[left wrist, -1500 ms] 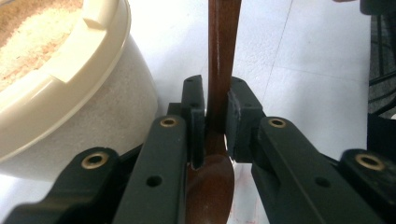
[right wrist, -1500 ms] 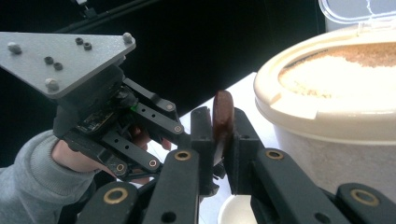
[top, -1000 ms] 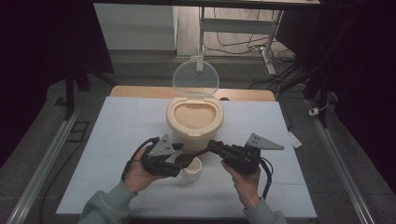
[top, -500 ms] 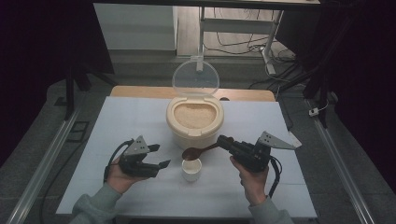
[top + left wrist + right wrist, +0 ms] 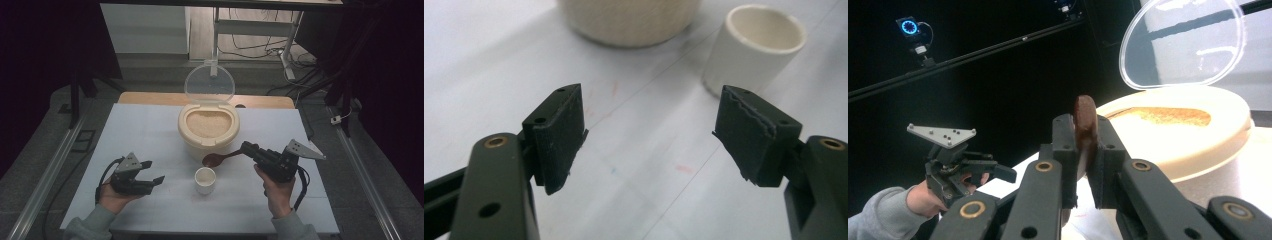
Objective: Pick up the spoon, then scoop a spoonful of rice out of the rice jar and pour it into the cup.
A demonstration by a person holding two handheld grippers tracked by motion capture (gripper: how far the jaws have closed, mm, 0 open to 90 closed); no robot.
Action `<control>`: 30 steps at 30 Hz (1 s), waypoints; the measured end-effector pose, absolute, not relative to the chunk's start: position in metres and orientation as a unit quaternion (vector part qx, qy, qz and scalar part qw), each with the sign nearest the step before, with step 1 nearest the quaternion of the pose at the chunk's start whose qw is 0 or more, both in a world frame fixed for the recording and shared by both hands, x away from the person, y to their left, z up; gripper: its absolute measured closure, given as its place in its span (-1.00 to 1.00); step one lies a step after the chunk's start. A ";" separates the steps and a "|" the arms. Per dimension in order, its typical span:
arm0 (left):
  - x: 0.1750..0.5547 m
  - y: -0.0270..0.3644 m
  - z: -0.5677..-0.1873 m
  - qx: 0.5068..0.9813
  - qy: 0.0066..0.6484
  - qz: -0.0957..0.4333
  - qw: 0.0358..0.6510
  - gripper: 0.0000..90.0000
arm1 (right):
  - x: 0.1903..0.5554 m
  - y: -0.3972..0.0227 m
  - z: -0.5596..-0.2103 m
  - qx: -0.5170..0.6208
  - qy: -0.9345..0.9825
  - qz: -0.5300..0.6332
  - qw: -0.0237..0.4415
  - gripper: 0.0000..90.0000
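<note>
Left gripper (image 5: 651,135) seen with jaws spread, nothing held between them.
Jaws have just been opening over the white table (image 5: 499,60); a white cup (image 5: 754,50) is seen at 1 o'clock, a cream container base (image 5: 629,20) at 12 o'clock.

My left tool (image 5: 150,178), near left, has just been opening, nothing between; right tool (image 5: 248,148) is clamped.
</note>
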State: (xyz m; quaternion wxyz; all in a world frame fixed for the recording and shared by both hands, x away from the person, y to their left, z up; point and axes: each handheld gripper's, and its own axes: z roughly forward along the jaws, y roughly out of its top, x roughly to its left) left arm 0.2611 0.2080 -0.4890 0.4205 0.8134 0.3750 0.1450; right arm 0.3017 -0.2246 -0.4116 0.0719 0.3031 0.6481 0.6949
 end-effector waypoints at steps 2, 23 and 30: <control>0.259 0.215 -0.492 0.810 0.382 0.143 0.421 -0.39 | 0.302 -0.227 -0.411 0.305 0.646 0.696 0.074 0.84; 0.256 0.226 -0.507 0.810 0.399 0.137 0.407 -0.42 | 0.303 -0.241 -0.400 0.306 0.630 0.707 0.102 0.85; 0.256 0.227 -0.507 0.811 0.401 0.136 0.404 -0.45 | 0.305 -0.243 -0.396 0.307 0.622 0.712 0.109 0.85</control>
